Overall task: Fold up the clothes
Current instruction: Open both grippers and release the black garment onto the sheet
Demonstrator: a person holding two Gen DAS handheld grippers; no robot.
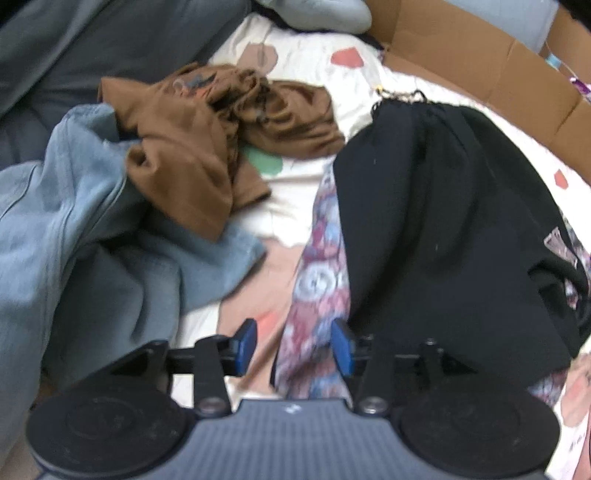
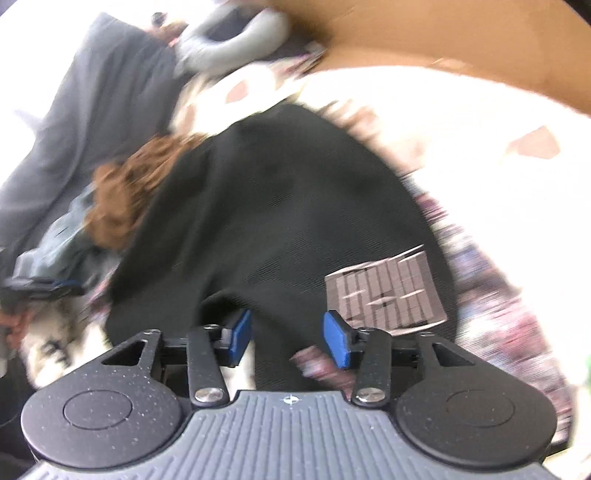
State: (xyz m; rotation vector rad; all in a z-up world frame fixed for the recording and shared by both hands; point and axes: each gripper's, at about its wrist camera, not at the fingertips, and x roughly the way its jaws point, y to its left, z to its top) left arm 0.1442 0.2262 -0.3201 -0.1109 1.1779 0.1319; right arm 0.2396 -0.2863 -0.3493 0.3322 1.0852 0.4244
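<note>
A black garment [image 1: 436, 229] with a grey printed patch lies folded on a patterned floral cloth [image 1: 317, 295] on the bed. It also shows in the right wrist view [image 2: 266, 221], blurred, with its patch [image 2: 384, 291]. My left gripper [image 1: 293, 345] is open and empty, low over the floral cloth at the garment's near left edge. My right gripper [image 2: 287, 341] is open and empty, just above the garment's near edge. A crumpled brown shirt [image 1: 207, 129] and a blue garment [image 1: 92, 236] lie to the left.
The bed sheet [image 1: 303, 66] is cream with coloured shapes. A cardboard box [image 1: 491, 62] borders the far right side. A dark grey blanket [image 1: 92, 40] and a light grey garment [image 1: 317, 14] lie at the back. The left gripper shows at the right wrist view's left edge [image 2: 37, 288].
</note>
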